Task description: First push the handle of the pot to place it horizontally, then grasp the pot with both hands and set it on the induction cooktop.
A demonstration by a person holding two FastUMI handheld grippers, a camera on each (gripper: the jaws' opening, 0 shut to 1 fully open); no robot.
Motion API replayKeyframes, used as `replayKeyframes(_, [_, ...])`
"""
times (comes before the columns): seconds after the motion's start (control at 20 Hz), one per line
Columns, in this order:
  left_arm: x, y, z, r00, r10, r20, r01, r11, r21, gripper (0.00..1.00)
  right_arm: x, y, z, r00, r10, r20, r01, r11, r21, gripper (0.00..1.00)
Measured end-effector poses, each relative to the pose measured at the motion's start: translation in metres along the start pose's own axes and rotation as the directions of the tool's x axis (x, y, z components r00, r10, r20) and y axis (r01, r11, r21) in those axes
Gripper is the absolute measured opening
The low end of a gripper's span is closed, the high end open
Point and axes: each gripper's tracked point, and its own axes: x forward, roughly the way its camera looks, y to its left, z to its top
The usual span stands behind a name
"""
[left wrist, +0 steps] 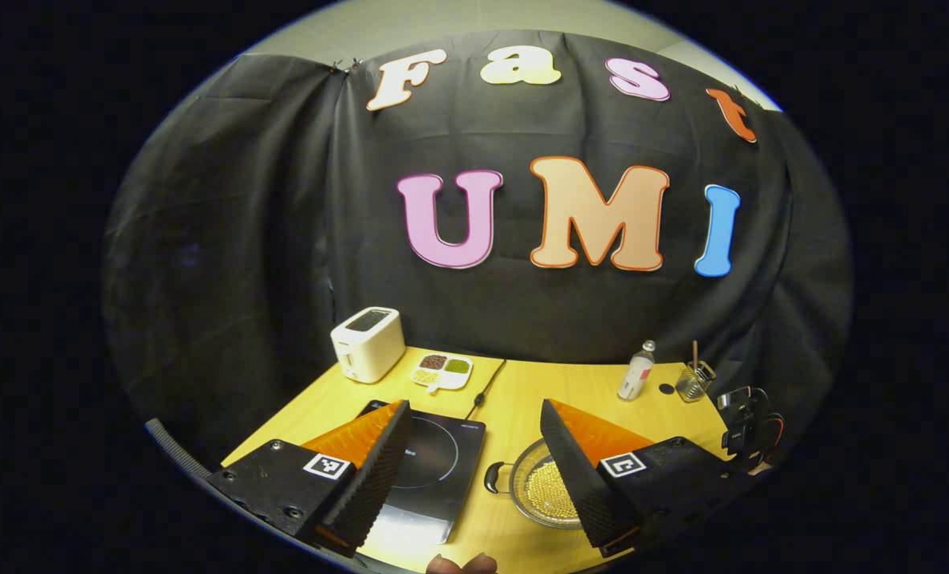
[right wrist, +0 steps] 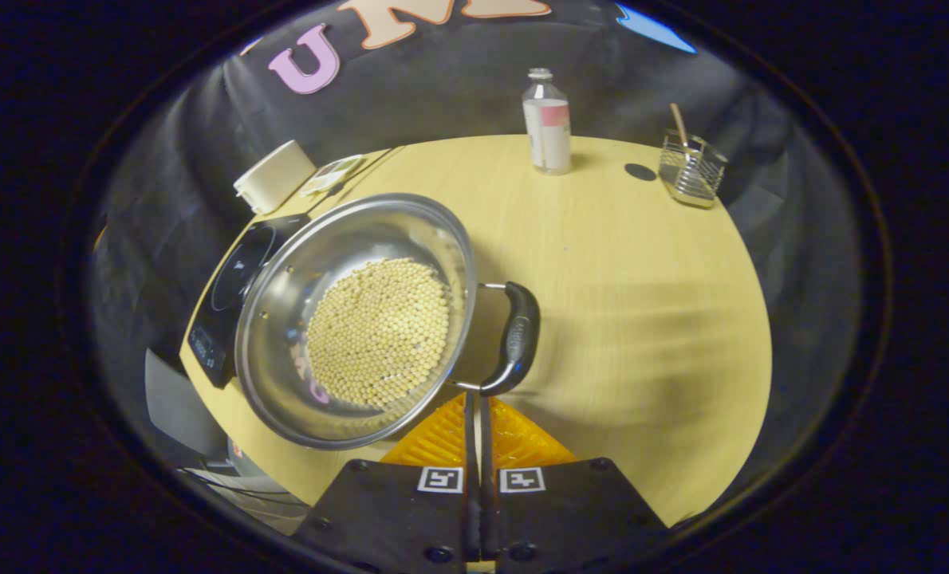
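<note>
Still sitting on the yellow wooden table (right wrist: 602,263) just beside the black induction cooktop (left wrist: 435,458), shiny steel pot of beans (right wrist: 363,319), not lifted yet; left gripper (left wrist: 474,470) wide open, right gripper (right wrist: 475,402) closed at its black side handle (right wrist: 514,339).

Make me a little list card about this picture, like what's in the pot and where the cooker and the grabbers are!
pot: steel pot on the yellow table, not yet on the cooktop
inside pot: small pale round beans
pot handle: handle just ahead of the right gripper's tips
cooktop: induction cooktop beside the pot, nothing on it
left gripper: left gripper open, above the table
right gripper: right gripper shut, fingers together
far side: toaster, bottle, wire holder
</note>
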Motion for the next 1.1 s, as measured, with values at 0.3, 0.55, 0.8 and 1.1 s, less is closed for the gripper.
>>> replayKeyframes(0.3, [0.040,-0.010,-0.063,0.962,-0.186,-0.201,0.180,0.982,-0.051,1.00,-0.032,0.005,0.016,0.993,-0.109,0.053,0.097,0.975,0.200,0.16])
replayKeyframes(0.55, [0.064,-0.010,-0.106,0.908,-0.264,-0.325,0.248,0.965,-0.089,0.97,-0.040,0.005,0.029,0.973,-0.218,0.070,0.200,0.957,0.210,0.56])
replayKeyframes(0.8, [0.085,-0.019,-0.157,0.843,-0.300,-0.447,0.285,0.953,-0.102,0.97,-0.031,0.007,0.042,0.964,-0.260,0.052,0.248,0.954,0.166,0.66])
replayKeyframes(1.1, [0.106,-0.023,-0.195,0.808,-0.252,-0.532,0.230,0.967,-0.108,0.97,-0.005,-0.004,0.051,0.975,-0.220,0.011,0.215,0.961,0.175,0.74])
